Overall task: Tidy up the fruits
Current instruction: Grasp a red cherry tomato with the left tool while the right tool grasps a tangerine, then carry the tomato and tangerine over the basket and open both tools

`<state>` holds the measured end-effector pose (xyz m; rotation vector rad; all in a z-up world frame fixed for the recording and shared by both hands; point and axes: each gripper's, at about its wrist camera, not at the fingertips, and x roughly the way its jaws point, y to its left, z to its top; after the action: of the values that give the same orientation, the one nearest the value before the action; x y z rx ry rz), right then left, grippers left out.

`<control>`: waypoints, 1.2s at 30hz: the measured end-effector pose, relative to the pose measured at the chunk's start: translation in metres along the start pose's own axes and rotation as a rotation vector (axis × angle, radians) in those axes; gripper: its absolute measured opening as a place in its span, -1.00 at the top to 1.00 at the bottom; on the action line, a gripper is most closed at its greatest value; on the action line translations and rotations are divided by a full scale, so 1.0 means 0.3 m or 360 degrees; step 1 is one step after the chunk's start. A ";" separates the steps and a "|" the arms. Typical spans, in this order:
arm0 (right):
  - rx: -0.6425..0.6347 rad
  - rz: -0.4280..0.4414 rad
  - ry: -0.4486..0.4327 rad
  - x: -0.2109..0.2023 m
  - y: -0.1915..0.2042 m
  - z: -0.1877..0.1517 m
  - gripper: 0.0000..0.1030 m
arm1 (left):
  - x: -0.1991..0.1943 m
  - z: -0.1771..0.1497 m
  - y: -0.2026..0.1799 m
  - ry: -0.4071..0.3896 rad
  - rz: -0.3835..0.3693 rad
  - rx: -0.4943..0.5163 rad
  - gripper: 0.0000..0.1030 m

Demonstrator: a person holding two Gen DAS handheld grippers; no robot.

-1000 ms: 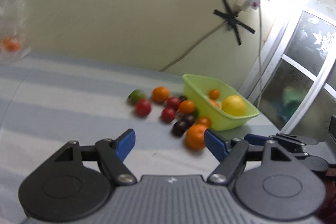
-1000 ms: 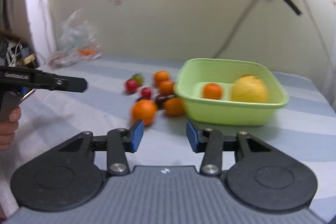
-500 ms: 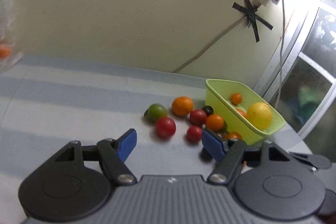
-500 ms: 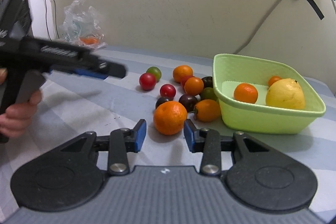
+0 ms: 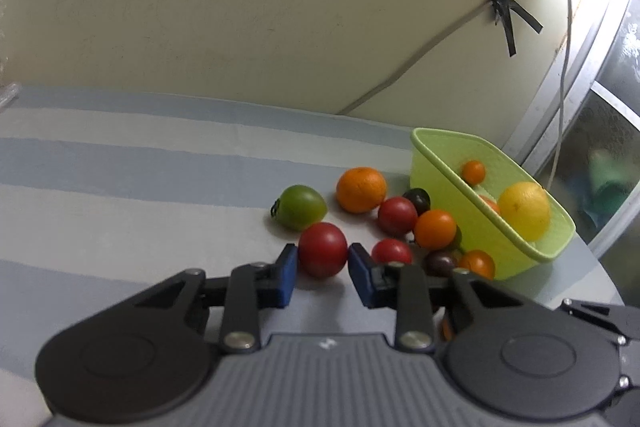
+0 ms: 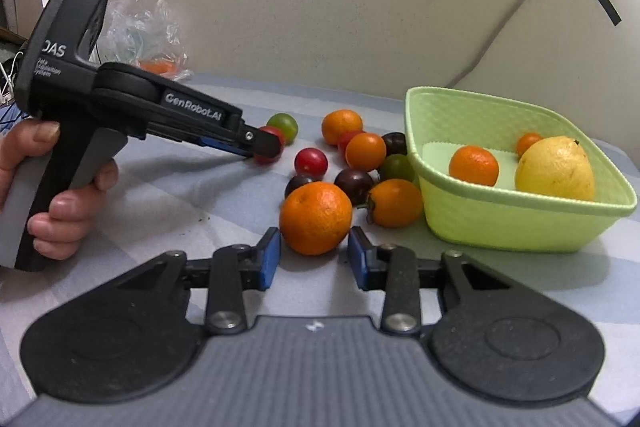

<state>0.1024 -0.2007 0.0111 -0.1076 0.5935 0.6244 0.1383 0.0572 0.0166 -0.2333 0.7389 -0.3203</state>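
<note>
Striped cloth (image 5: 120,163) offers little friction, so the red tomato (image 5: 322,254) clamped by the left gripper (image 5: 322,269) could squirt free, while the right gripper (image 6: 314,253), jaws closing but not pressing, may nudge the orange (image 6: 315,217) away.

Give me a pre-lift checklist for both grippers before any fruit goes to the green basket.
1. Left gripper shut on the round red tomato: ok, its jaws have just been closing and the pads now meet it.
2. Right gripper gripping the large orange mandarin: cannot tell, its jaws have been closing and bracket it.
3. Room left in the light green plastic basket: ok.
4. Basket upright on the striped cloth: ok.
5. Neighbouring fruit clear of the tomato: ok.
</note>
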 end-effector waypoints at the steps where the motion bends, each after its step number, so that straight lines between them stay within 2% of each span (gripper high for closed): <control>1: 0.0010 0.0005 -0.0002 -0.006 -0.001 -0.001 0.25 | -0.012 -0.007 -0.005 0.0002 -0.0009 0.0007 0.45; 6: 0.0040 0.0010 -0.0031 -0.062 -0.006 -0.025 0.26 | -0.112 -0.054 -0.051 -0.0023 -0.0104 0.0049 0.45; 12: 0.0073 -0.0020 -0.0059 -0.154 -0.015 -0.079 0.26 | -0.238 -0.148 -0.167 -0.0025 -0.0271 0.0157 0.45; 19: 0.0105 -0.0071 -0.0088 -0.258 -0.036 -0.157 0.26 | -0.248 -0.233 -0.295 0.0076 -0.0411 0.0259 0.45; 28: 0.0098 -0.0095 -0.0089 -0.307 -0.050 -0.214 0.23 | -0.201 -0.267 -0.351 0.0143 -0.0370 0.0341 0.41; 32: 0.0082 -0.0098 -0.0092 -0.310 -0.046 -0.219 0.22 | -0.225 -0.267 -0.355 0.0113 -0.0354 0.0350 0.07; 36: 0.0081 -0.0089 -0.0103 -0.310 -0.047 -0.217 0.13 | -0.243 -0.263 -0.361 0.0098 -0.0354 0.0387 0.04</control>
<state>0.0181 -0.2779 0.0076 -0.0561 0.5415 0.5562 0.0113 -0.0240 0.0398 -0.0751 0.7284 -0.6268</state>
